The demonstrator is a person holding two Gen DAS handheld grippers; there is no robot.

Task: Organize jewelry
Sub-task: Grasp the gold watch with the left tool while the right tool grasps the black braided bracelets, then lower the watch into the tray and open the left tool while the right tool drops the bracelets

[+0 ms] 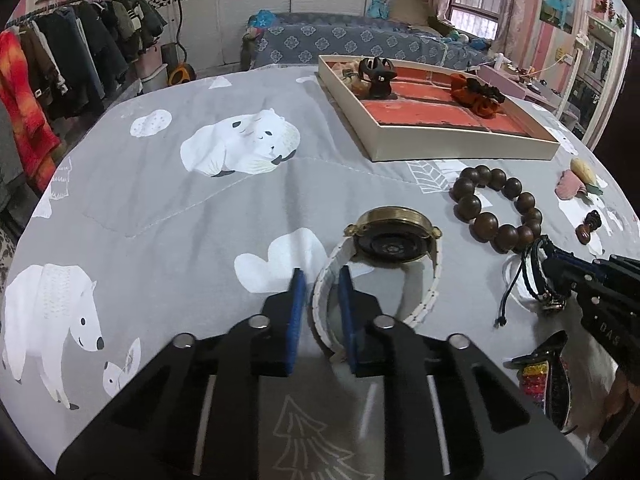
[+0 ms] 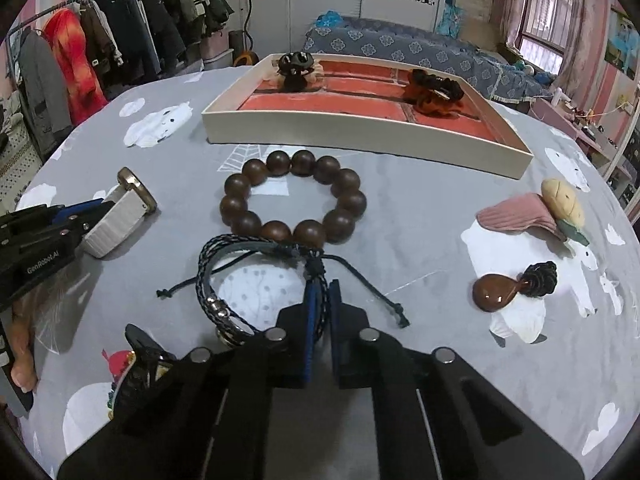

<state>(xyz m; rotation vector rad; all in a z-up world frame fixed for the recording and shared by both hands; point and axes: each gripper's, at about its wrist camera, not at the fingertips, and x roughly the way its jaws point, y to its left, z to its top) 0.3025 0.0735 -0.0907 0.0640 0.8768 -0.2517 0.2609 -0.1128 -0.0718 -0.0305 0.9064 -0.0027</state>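
A watch [image 1: 394, 236] with a gold case and a white strap lies on the grey bear-print cloth. My left gripper [image 1: 322, 284] has one finger on each side of its strap, close on it. In the right wrist view the watch [image 2: 120, 212] sits at the left gripper's tips. My right gripper [image 2: 322, 292] is shut on a black braided cord bracelet [image 2: 224, 276], which rests on the cloth; it also shows in the left wrist view [image 1: 536, 276]. A brown wooden bead bracelet [image 2: 292, 196] lies just beyond it. A cream tray [image 2: 352, 132] with red compartments stands farther back.
The tray holds a black claw clip [image 2: 296, 66] and a dark orange scrunchie [image 2: 434, 90]. A pink hair clip [image 2: 528, 216] and a brown teardrop hair tie [image 2: 508, 288] lie at right. A sequinned clip [image 1: 542, 380] lies near the front. A clothes rack [image 1: 72, 52] stands far left.
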